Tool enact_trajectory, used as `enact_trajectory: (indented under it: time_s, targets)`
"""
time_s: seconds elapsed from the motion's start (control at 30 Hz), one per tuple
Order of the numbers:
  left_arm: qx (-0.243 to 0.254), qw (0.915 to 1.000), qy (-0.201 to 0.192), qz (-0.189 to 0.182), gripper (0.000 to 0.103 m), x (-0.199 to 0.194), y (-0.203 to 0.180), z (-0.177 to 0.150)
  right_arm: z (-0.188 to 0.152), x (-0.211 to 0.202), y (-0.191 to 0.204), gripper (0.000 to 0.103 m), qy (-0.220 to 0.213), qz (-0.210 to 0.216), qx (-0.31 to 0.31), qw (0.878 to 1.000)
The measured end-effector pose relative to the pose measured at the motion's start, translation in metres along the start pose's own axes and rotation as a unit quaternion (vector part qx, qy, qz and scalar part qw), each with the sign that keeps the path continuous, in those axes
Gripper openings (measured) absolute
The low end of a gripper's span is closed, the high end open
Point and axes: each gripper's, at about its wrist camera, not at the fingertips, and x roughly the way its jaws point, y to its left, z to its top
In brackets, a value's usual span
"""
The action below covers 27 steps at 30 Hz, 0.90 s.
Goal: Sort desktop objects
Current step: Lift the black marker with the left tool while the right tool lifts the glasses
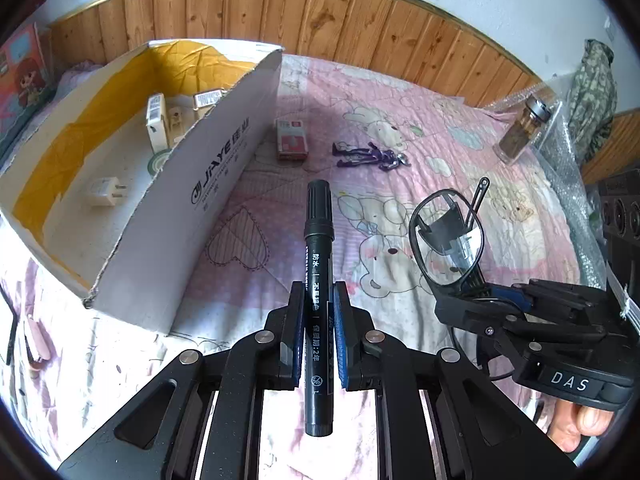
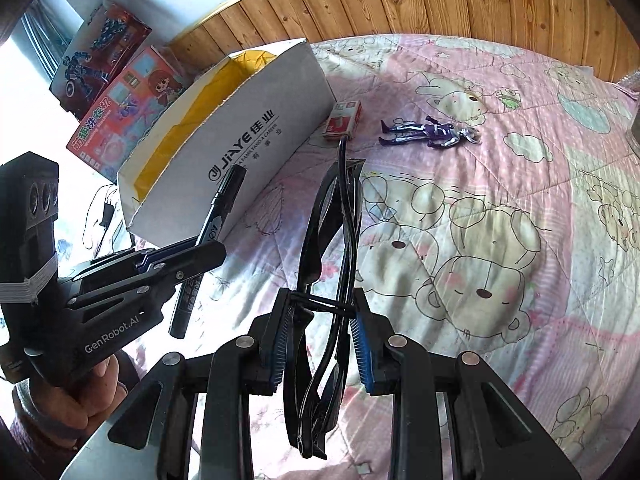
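Observation:
My left gripper [image 1: 319, 300] is shut on a black marker pen [image 1: 318, 264] that points away, cap forward; the pen [image 2: 218, 216] and that gripper [image 2: 208, 250] also show at the left of the right wrist view. My right gripper [image 2: 320, 304] is shut on a folded pair of black glasses [image 2: 334, 216], seen in the left wrist view as glasses [image 1: 444, 236] held by the right gripper [image 1: 472, 300]. A white cardboard box [image 1: 192, 184] with small items inside stands to the left, also seen as the box [image 2: 256, 136]. Both grippers hover above the pink quilt [image 1: 400, 120].
A small red-and-white box [image 1: 291, 140] and a purple toy figure [image 1: 372, 156] lie on the quilt beyond the grippers. A glass jar [image 1: 520, 132] stands at the right by bubble wrap. Toy boxes [image 2: 120, 108] lean behind the cardboard box. Wood panelling [image 1: 320, 16] backs the bed.

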Motion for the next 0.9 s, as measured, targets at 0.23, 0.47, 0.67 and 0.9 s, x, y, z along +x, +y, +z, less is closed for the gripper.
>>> enact_trajectory:
  time_s: [0.23,0.47,0.67,0.9]
  targets:
    - [-0.003,0.9998,-0.019,0.002,0.013,-0.021,0.007,-0.006,-0.01,-0.01,0.015,0.03,-0.015,0.012,0.015,1.0]
    - [-0.014,0.9994,-0.032,0.002,0.013,-0.036,0.019,-0.009,-0.017,-0.019,0.024,0.03,-0.025,0.02,0.028,0.999]
    - [-0.024,0.9987,-0.045,0.0,0.013,-0.05,0.029,-0.009,-0.019,-0.022,0.038,0.03,-0.027,0.024,0.024,0.999]
    - [-0.037,0.9975,-0.06,-0.004,0.013,-0.064,0.042,-0.008,-0.013,-0.026,0.062,0.03,-0.033,0.031,0.007,0.999]
